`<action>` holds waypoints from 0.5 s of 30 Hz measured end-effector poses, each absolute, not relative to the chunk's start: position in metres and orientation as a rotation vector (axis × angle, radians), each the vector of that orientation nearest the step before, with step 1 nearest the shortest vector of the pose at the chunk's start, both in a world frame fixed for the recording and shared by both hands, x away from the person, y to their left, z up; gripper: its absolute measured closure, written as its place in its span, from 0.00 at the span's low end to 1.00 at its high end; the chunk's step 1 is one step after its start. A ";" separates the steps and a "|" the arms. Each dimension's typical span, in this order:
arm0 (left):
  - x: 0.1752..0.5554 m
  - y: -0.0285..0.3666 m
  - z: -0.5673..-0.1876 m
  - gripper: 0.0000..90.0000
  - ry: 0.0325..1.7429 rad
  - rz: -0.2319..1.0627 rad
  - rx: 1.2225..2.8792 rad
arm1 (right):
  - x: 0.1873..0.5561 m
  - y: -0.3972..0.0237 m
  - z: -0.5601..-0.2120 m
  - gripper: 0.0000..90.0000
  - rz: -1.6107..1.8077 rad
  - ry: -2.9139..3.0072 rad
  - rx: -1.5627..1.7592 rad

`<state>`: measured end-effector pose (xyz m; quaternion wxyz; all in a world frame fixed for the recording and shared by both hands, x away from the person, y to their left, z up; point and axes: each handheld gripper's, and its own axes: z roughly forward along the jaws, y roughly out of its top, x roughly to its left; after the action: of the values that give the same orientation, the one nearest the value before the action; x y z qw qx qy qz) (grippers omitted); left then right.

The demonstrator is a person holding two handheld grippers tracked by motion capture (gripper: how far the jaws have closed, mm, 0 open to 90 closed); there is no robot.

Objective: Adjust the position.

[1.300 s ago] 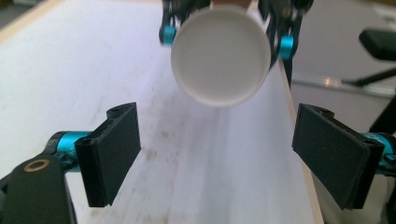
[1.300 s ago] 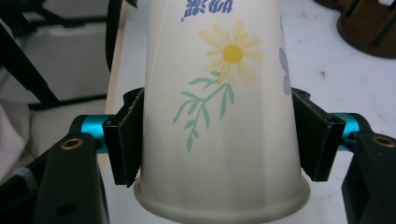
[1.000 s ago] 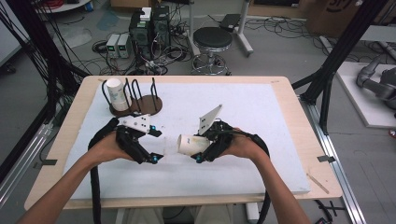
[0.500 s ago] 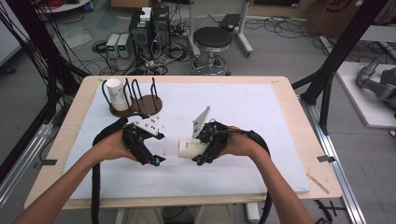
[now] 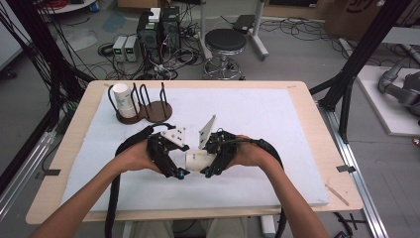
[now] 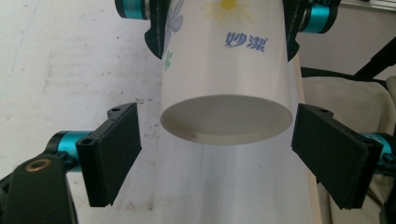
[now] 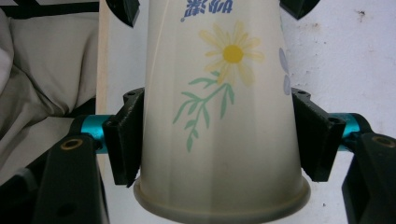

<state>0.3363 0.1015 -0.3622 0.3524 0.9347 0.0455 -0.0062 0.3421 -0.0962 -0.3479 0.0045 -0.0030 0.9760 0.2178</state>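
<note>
Two black jaws of the right gripper (image 7: pixel 219 140) are pressing on opposite sides of a paper cup (image 7: pixel 224 121), just above its rolled rim, so the cup is being held firmly. In the right gripper view the cup is running away toward 12 o'clock, with a yellow daisy and green sprig printed on its wall. The left gripper (image 6: pixel 219 154) is standing with its jaws spread wide, one at 9 o'clock and one at 3 o'clock of the cup's (image 6: pixel 226 70) narrow recessed base; in its own view they are sitting close to the base, though whether they are touching it is hard to say from this angle. Blue printed characters are showing on the cup wall above the base.

In the high view the cup (image 5: pixel 197 159) is lying roughly level between the two grippers, just above the white mat (image 5: pixel 277 129), at about 6 o'clock of the table (image 5: pixel 302 94). The left hand (image 5: pixel 134 156) and right hand (image 5: pixel 250 152) are gripping their tools from either side. At 10 o'clock, a second cup (image 5: pixel 124 99) is sitting on a dark wire rack (image 5: pixel 153 106).
</note>
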 end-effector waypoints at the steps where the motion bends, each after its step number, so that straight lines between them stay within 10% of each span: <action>1: 0.336 0.101 -0.362 0.17 0.117 -0.016 2.421 | 0.342 -0.096 -0.348 0.32 0.684 3.060 -0.011; 15: 0.336 0.092 -0.366 0.35 0.102 -0.055 2.433 | 0.342 -0.095 -0.348 0.32 0.701 3.059 -0.024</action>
<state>0.3358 0.0915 -0.3660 0.3457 0.9373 0.0394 -0.0212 0.3424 -0.0949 -0.3477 0.0013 -0.0077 0.9747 0.2234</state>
